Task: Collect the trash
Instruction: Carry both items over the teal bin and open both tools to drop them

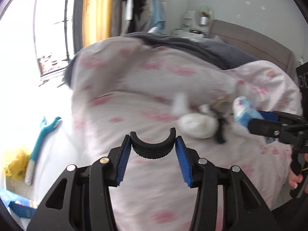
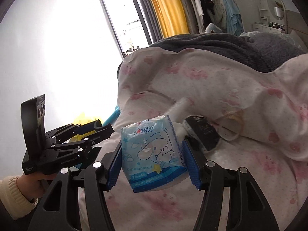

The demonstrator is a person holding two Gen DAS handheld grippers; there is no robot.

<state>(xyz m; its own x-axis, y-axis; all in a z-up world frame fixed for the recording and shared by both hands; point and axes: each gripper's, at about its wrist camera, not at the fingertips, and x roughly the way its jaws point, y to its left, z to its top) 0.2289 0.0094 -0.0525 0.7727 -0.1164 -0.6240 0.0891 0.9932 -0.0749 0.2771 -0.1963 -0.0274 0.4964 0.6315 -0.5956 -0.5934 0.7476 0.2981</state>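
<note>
My right gripper [image 2: 153, 157] is shut on a blue-and-white tissue pack [image 2: 152, 154] and holds it above the pink-patterned bed quilt [image 2: 221, 80]. In the left wrist view the pack [image 1: 244, 111] and the right gripper [image 1: 250, 121] show at the right. My left gripper [image 1: 153, 150] is shut on a black ribbed half-ring piece [image 1: 153, 148] over the quilt [image 1: 134, 88]. It also shows at the left of the right wrist view [image 2: 102, 129]. A white crumpled wad [image 1: 196, 126], a white tube [image 1: 180, 104], a tape roll [image 2: 232, 125] and a black flat object [image 2: 204, 132] lie on the quilt.
A dark grey blanket [image 2: 221, 44] lies behind the quilt. A yellow bag [image 1: 14, 163] and a teal long-handled tool [image 1: 41, 136] lie left of the bed. A window, orange curtain [image 2: 167, 7] and hanging clothes [image 2: 213, 5] stand beyond. A headboard [image 1: 256, 42] is at the right.
</note>
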